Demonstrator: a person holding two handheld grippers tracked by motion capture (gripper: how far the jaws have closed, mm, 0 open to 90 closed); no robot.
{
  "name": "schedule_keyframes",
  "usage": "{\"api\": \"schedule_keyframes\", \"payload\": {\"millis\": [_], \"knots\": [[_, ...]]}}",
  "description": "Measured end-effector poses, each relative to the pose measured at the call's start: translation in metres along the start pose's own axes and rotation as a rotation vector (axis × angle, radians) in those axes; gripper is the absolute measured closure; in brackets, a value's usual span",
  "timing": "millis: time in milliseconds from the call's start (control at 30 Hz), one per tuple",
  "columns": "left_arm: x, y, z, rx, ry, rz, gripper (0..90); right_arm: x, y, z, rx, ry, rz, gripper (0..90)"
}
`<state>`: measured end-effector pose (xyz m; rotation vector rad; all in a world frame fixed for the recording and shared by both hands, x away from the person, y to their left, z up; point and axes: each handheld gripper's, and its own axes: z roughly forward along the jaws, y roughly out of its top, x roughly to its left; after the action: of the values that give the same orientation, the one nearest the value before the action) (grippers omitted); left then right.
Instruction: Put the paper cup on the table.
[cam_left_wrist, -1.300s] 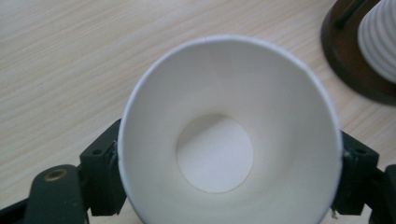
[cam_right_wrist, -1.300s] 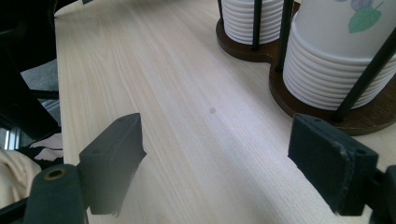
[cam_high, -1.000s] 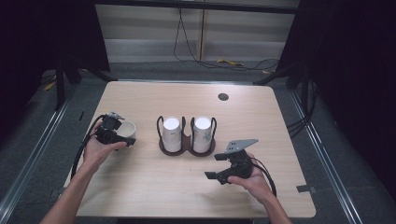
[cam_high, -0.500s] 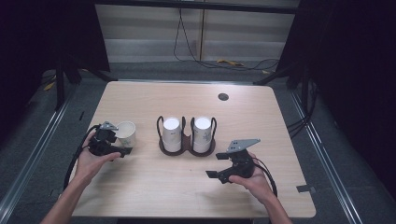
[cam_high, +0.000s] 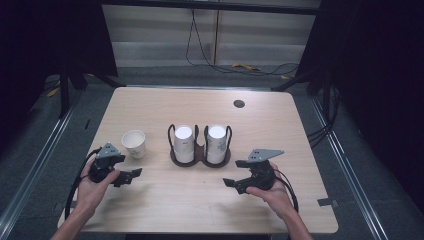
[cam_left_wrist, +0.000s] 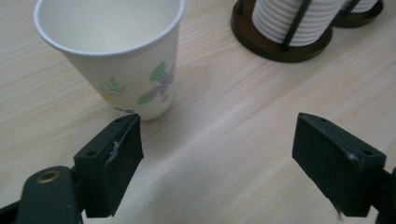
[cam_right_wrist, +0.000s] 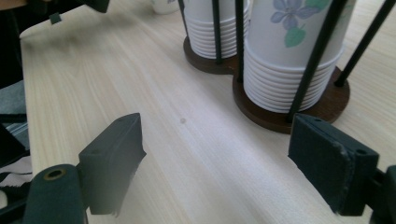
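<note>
- A single paper cup (cam_high: 134, 143) stands upright and open-topped on the worktop (cam_high: 150, 107), at about nine o'clock from the cup holder (cam_high: 200, 156) and well clear of it.
- In the left gripper view the cup (cam_left_wrist: 116, 51) shows a white inside and a small leaf-and-flower print on its wall; its base sits just past the left jaw, toward eleven o'clock, and nothing touches it.
- The left hand-held gripper (cam_high: 131, 175) lies low over the worktop at about six o'clock from the cup, near it but apart, held in the person's left hand (cam_high: 92, 186).
- This left hand-held gripper (cam_left_wrist: 217, 154) is released: its two black jaws stand wide apart with bare wood between them.
- The cup holder is a dark wooden base with thin black uprights, carrying two stacks of white cups (cam_high: 183, 142) side by side near the middle of the worktop.
- The right hand-held gripper (cam_high: 235, 174) rests at about five o'clock from the holder, gripped by the right hand (cam_high: 270, 192), a grey plate on top.
- The right hand-held gripper (cam_right_wrist: 215, 158) is also released, jaws spread wide and empty; the nearer cup stack (cam_right_wrist: 289, 51) sits at about one o'clock ahead of it, with a blue flower print.
- A small dark round hole (cam_high: 239, 104) marks the worktop at about one o'clock from the holder, near the far edge.
</note>
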<state>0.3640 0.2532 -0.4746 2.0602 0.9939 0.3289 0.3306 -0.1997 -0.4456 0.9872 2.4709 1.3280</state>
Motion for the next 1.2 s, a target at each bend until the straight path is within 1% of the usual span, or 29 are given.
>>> {"api": "schedule_keyframes", "payload": {"millis": [33,67,100,133,167,200,233,267,467,500,533,567,600,667,733,767,800,833,867,900,933,967,1000,1033,1067,1100,1133,1167,1200], "knots": [[-0.003,-0.002,0.000,-0.009,-0.009,-0.006,16.0,0.000,0.000,-0.001,-0.003,-0.004,0.007,17.7],[-0.011,-0.006,-0.003,-0.025,-0.012,0.002,16.0,0.001,-0.001,-0.001,0.002,-0.002,0.019,17.4],[-0.015,-0.007,-0.004,-0.025,-0.016,0.006,16.0,0.001,-0.002,-0.001,0.003,-0.002,0.022,17.6],[-0.017,-0.008,-0.004,-0.022,-0.026,0.008,16.1,0.003,-0.003,-0.002,0.011,-0.006,0.020,18.0],[-0.017,-0.008,-0.004,-0.022,-0.026,0.008,16.0,0.003,-0.003,-0.002,0.011,-0.006,0.020,18.0],[-0.020,-0.008,-0.003,-0.030,-0.036,0.006,16.1,0.005,-0.005,-0.004,0.009,-0.020,0.019,18.1],[-0.026,-0.008,-0.001,-0.033,-0.057,0.016,16.1,0.005,-0.006,-0.007,0.003,-0.025,0.023,18.1],[-0.028,-0.008,0.000,-0.034,-0.067,0.015,16.4,0.005,-0.006,-0.009,-0.006,-0.036,0.025,18.2],[-0.037,-0.004,0.011,-0.033,-0.084,0.021,16.5,0.005,-0.009,-0.017,-0.029,-0.073,0.046,18.5],[-0.040,-0.004,0.013,-0.034,-0.094,0.014,16.5,0.005,-0.010,-0.018,-0.036,-0.079,0.050,18.7],[-0.043,-0.003,0.015,-0.034,-0.105,0.019,16.5,0.005,-0.011,-0.018,-0.042,-0.082,0.051,18.7],[-0.046,-0.002,0.017,-0.033,-0.103,0.030,16.6,0.006,-0.011,-0.018,-0.041,-0.087,0.055,18.7],[-0.050,-0.001,0.019,-0.034,-0.105,0.035,16.6,0.007,-0.012,-0.019,-0.036,-0.100,0.054,18.7],[-0.057,0.002,0.023,-0.036,-0.126,0.039,16.6,0.008,-0.013,-0.018,-0.038,-0.100,0.056,18.7],[-0.064,0.003,0.029,-0.025,-0.146,0.055,16.5,0.009,-0.015,-0.017,-0.035,-0.112,0.060,18.5],[-0.069,0.004,0.032,-0.010,-0.165,0.057,16.5,0.010,-0.017,-0.015,-0.033,-0.114,0.067,18.3],[-0.071,0.002,0.033,-0.023,-0.173,0.046,16.5,0.010,-0.019,-0.013,-0.034,-0.115,0.074,18.3],[-0.071,0.002,0.033,-0.023,-0.173,0.046,16.6,0.010,-0.019,-0.013,-0.034,-0.115,0.074,18.3],[-0.077,-0.001,0.033,-0.025,-0.174,0.064,16.6,0.010,-0.023,-0.010,-0.030,-0.122,0.085,18.3],[-0.080,-0.001,0.032,-0.023,-0.180,0.084,16.5,0.010,-0.025,-0.008,-0.033,-0.125,0.093,18.3],[-0.080,-0.001,0.032,-0.023,-0.180,0.084,16.5,0.010,-0.025,-0.008,-0.033,-0.125,0.093,18.3],[-0.082,-0.002,0.032,-0.031,-0.183,0.077,16.5,0.010,-0.027,-0.007,-0.028,-0.133,0.094,18.4],[-0.086,-0.001,0.034,-0.019,-0.207,0.091,16.5,0.010,-0.030,-0.005,-0.018,-0.156,0.103,18.3],[-0.086,-0.001,0.034,-0.019,-0.207,0.091,16.6,0.010,-0.031,-0.004,-0.019,-0.164,0.111,18.3],[-0.089,0.000,0.034,-0.034,-0.209,0.100,16.6,0.009,-0.033,-0.003,-0.016,-0.177,0.117,18.2],[-0.090,0.001,0.035,-0.036,-0.216,0.089,16.5,0.009,-0.035,-0.001,-0.007,-0.185,0.126,18.2],[-0.091,0.003,0.035,-0.027,-0.217,0.092,16.5,0.009,-0.036,0.000,0.003,-0.192,0.128,18.5],[-0.091,0.003,0.035,-0.027,-0.217,0.092,16.5,0.008,-0.038,0.003,0.029,-0.237,0.131,19.1],[-0.091,0.004,0.036,-0.029,-0.212,0.092,16.5,0.008,-0.038,0.003,0.029,-0.237,0.131,19.1]]}}
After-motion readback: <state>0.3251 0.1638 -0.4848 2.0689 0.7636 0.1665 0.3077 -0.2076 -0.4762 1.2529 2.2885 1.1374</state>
